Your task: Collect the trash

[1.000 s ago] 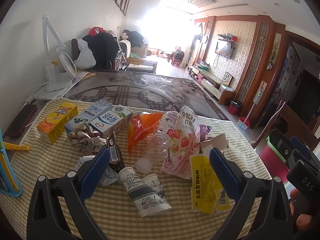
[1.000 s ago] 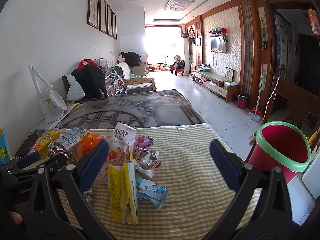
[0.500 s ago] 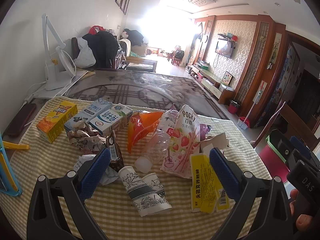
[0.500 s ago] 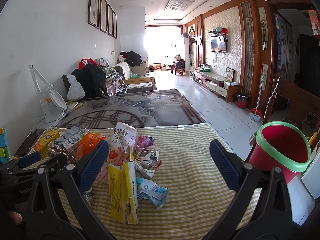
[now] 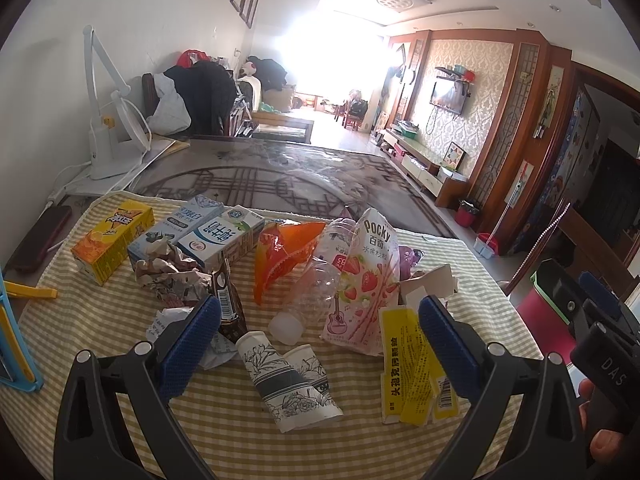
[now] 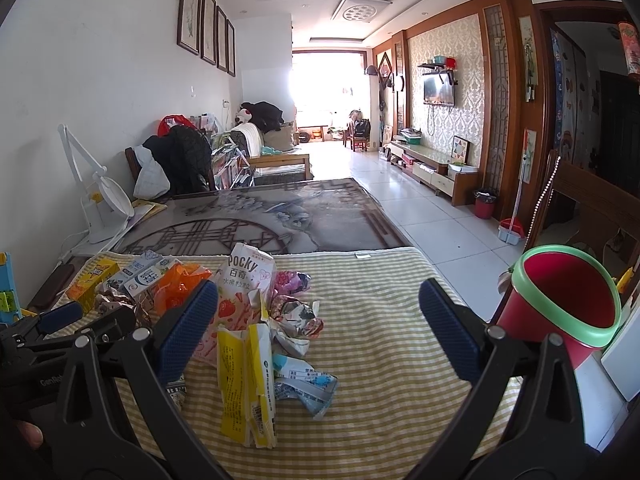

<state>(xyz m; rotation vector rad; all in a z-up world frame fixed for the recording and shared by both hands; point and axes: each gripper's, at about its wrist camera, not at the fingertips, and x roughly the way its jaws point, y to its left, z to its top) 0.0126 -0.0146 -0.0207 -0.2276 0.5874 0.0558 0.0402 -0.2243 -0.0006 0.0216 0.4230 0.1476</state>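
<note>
Trash lies in a pile on the checked tablecloth (image 5: 120, 360): a flattened paper cup (image 5: 290, 384), a clear plastic bottle (image 5: 308, 292), a pink Pocky bag (image 5: 364, 276), a yellow wrapper (image 5: 412, 364), an orange bag (image 5: 284, 252), crumpled paper (image 5: 168, 276), milk cartons (image 5: 216, 236) and a yellow juice box (image 5: 112, 236). My left gripper (image 5: 318, 344) is open and empty, hovering over the paper cup. My right gripper (image 6: 318, 332) is open and empty above the cloth, right of the yellow wrapper (image 6: 248, 380) and Pocky bag (image 6: 244, 284). A red bin with a green rim (image 6: 560, 300) stands off the table's right edge.
A white desk lamp (image 5: 108, 128) and a dark phone (image 5: 40, 236) sit at the far left. A blue and yellow object (image 5: 12, 344) is at the left edge. The left gripper's body shows in the right wrist view (image 6: 60, 332). A dark patterned tabletop (image 6: 260, 216) extends beyond the cloth.
Both views are almost unchanged; the left gripper has drifted very slightly. Both grippers stay open.
</note>
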